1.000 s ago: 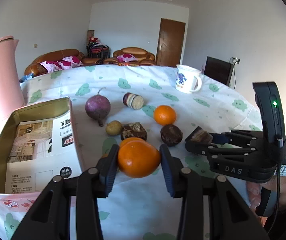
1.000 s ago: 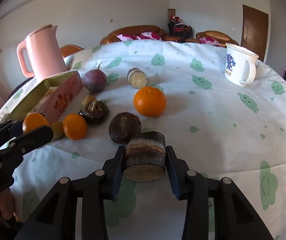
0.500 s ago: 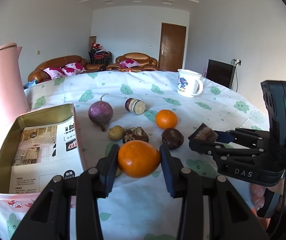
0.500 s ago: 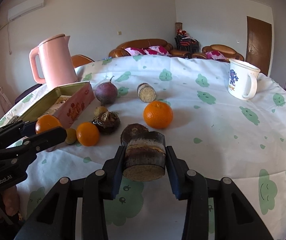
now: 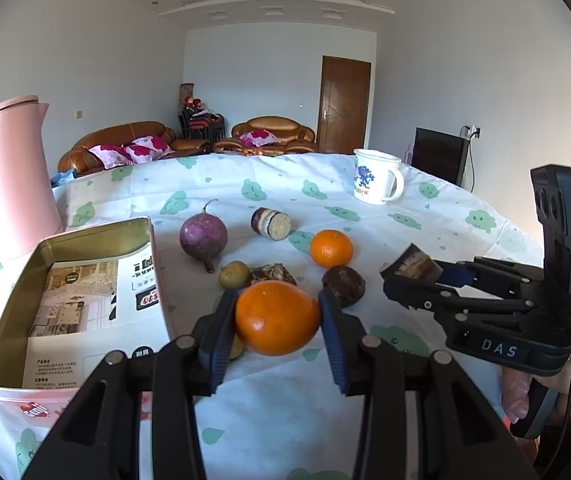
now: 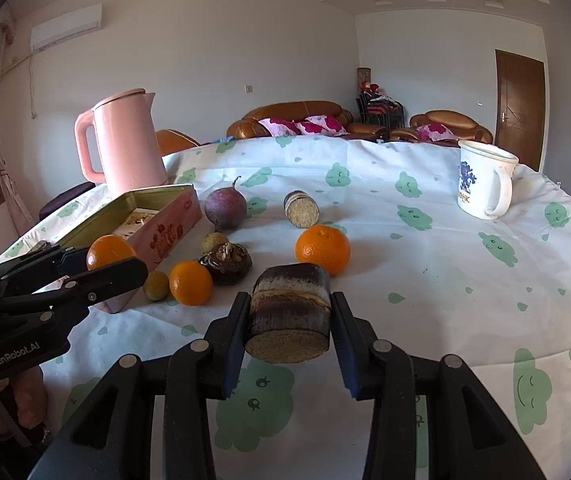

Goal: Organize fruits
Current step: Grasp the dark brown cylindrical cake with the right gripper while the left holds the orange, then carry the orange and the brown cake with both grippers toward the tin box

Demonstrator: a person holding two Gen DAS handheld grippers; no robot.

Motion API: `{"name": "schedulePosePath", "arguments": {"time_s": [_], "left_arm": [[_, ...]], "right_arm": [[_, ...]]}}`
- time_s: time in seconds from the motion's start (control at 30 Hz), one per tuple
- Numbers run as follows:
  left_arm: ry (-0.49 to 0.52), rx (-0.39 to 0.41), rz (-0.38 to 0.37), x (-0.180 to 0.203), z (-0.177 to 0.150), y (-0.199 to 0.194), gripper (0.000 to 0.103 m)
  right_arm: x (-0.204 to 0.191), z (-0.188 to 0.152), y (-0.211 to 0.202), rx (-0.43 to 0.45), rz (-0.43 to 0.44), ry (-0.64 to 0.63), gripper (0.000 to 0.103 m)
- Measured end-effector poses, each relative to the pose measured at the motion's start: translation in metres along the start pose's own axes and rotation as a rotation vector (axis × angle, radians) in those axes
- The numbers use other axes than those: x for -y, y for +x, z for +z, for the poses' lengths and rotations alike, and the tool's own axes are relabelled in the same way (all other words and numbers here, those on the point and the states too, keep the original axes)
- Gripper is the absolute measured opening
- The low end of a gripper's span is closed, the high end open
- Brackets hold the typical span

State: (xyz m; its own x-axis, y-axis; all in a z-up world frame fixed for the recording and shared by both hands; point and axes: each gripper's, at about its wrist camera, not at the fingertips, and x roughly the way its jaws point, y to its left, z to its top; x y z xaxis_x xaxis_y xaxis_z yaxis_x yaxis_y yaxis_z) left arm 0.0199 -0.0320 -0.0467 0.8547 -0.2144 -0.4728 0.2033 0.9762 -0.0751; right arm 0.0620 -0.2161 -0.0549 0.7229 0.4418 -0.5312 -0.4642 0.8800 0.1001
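My left gripper (image 5: 278,320) is shut on an orange (image 5: 277,316) and holds it above the cloth beside the open tin box (image 5: 85,236). My right gripper (image 6: 290,320) is shut on a short dark sugarcane piece (image 6: 289,316), also off the table. In the right wrist view the left gripper (image 6: 105,258) with its orange (image 6: 109,251) hangs by the tin's (image 6: 153,216) near corner. On the cloth lie a second orange (image 6: 190,283), a third orange (image 6: 322,249), a purple beet (image 6: 225,208), another cane piece (image 6: 302,208), a brown knobbly fruit (image 6: 225,262) and a small yellowish fruit (image 6: 156,285).
A pink kettle (image 6: 125,144) stands behind the tin and a white mug (image 6: 483,184) at the far right. A dark round fruit (image 5: 343,284) lies near the right gripper (image 5: 409,276). A printed leaflet (image 5: 85,300) lines the tin. Sofas and a door stand beyond the table.
The right wrist view has tipped upward, so the table sits lower in it; the left view rose slightly. Both grips are unchanged and nothing on the cloth moved.
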Motion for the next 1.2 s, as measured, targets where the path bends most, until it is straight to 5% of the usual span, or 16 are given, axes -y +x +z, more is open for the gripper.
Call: {"name": "schedulePosePath", "arguments": {"time_s": [1.2], "left_arm": [[0.020,0.135,0.032,0.001,-0.001,-0.020,0.042]], "right_arm": [[-0.002,-0.005,-0.024,0.153,0.042,-0.020,0.041]]}}
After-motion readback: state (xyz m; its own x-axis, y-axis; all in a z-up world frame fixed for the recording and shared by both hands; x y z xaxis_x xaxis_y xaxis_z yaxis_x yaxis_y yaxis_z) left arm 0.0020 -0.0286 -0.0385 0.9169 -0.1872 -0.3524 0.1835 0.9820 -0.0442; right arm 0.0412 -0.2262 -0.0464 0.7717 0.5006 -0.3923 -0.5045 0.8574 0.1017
